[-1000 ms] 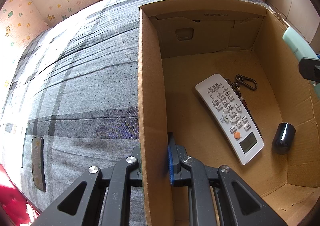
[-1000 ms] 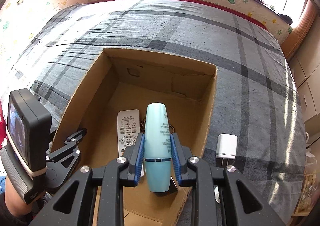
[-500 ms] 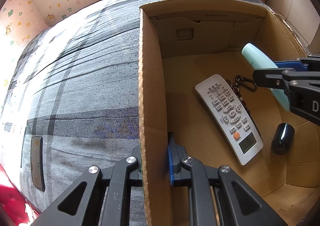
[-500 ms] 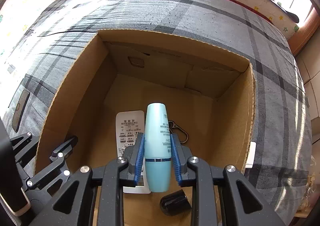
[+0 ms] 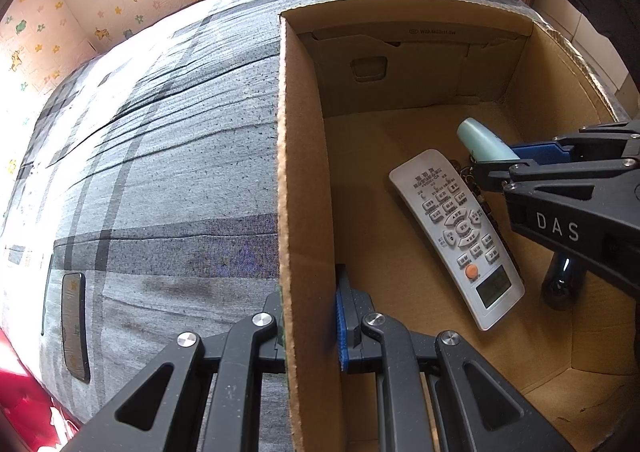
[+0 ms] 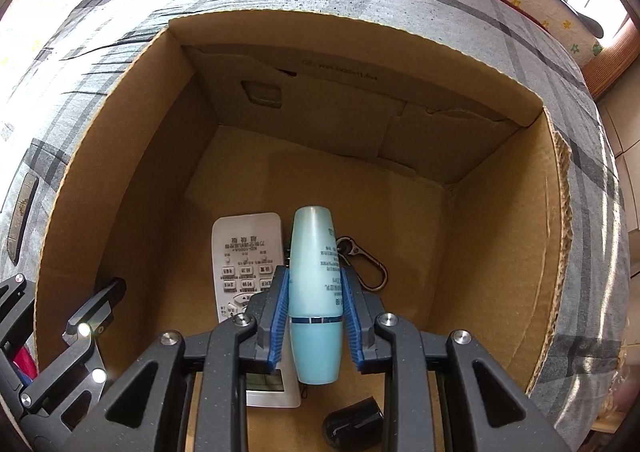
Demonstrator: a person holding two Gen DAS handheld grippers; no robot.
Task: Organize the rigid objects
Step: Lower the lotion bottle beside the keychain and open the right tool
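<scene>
A pale blue tapered bottle (image 6: pixel 316 300) is clamped between the blue pads of my right gripper (image 6: pixel 316 308), which hangs inside the open cardboard box (image 6: pixel 360 64) just above its floor. The same bottle (image 5: pixel 482 144) and right gripper (image 5: pixel 516 160) show at the right of the left wrist view. On the box floor lie a white remote control (image 5: pixel 456 232), a key clip (image 6: pixel 368 264) and a small dark cylinder (image 6: pixel 352 424). My left gripper (image 5: pixel 310 316) is shut on the box's left wall (image 5: pixel 304 172), one finger outside and one inside.
The box rests on a bed with a grey plaid cover (image 5: pixel 160 172). A dark phone (image 5: pixel 74 324) lies flat on the cover at the lower left. A padded wall with animal prints (image 5: pixel 120 12) runs behind the bed. Red fabric (image 5: pixel 24 404) shows at the bottom left corner.
My right gripper has come down with the bottle from above the box rim to deep inside the box, over the remote. The left gripper has stayed clamped on the wall.
</scene>
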